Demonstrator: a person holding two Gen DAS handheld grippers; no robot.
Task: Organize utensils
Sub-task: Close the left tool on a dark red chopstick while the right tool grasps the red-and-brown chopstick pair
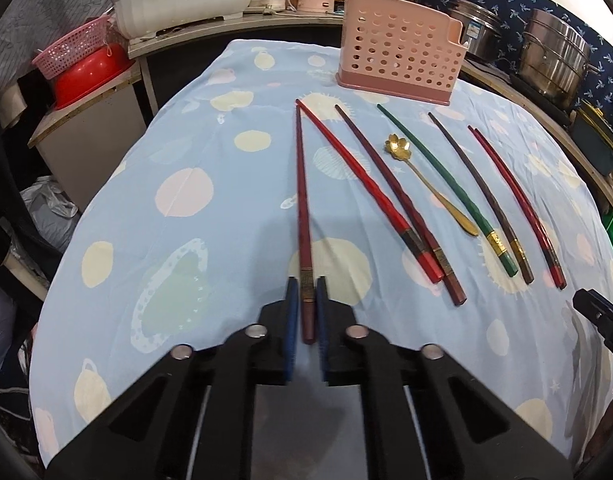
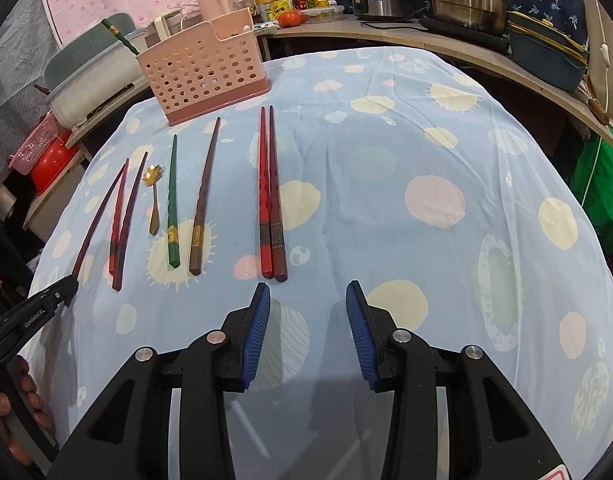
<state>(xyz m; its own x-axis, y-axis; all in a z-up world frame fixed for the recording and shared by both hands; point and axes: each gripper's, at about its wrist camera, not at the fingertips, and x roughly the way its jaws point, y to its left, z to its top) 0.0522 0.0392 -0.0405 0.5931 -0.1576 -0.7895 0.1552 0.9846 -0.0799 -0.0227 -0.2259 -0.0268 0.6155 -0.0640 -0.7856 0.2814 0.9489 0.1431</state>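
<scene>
Over a table draped in a pale blue cloth with pastel blotches (image 1: 186, 160), the left gripper (image 1: 307, 308) clamps its blue pads on the thick end of a dark red wooden chopstick (image 1: 302, 200), the leftmost of the row, whose tip still rests on the cloth and points toward the far edge. The right gripper (image 2: 308, 312) hovers with its jaws apart and nothing between them, just short of a pair of red chopsticks (image 2: 268, 200) lying side by side.

Between those lie a bright red chopstick (image 1: 358, 184), another dark red one (image 1: 402, 208), a gold spoon with a flower-shaped bowl (image 1: 422, 184), a green chopstick with a gold band (image 1: 450, 192) and a brown chopstick (image 1: 482, 196). The pink perforated plastic utensil holder (image 1: 402, 56) stands upright at the far end of the table, well apart from both grippers; one green chopstick (image 2: 118, 36) already leans out of it.

The step in hand appears to be the first pickup on the left. Next, the gripped stick likely needs lifting clear, tipping upright and carrying to the holder's open top without slipping in the narrow grip.
</scene>
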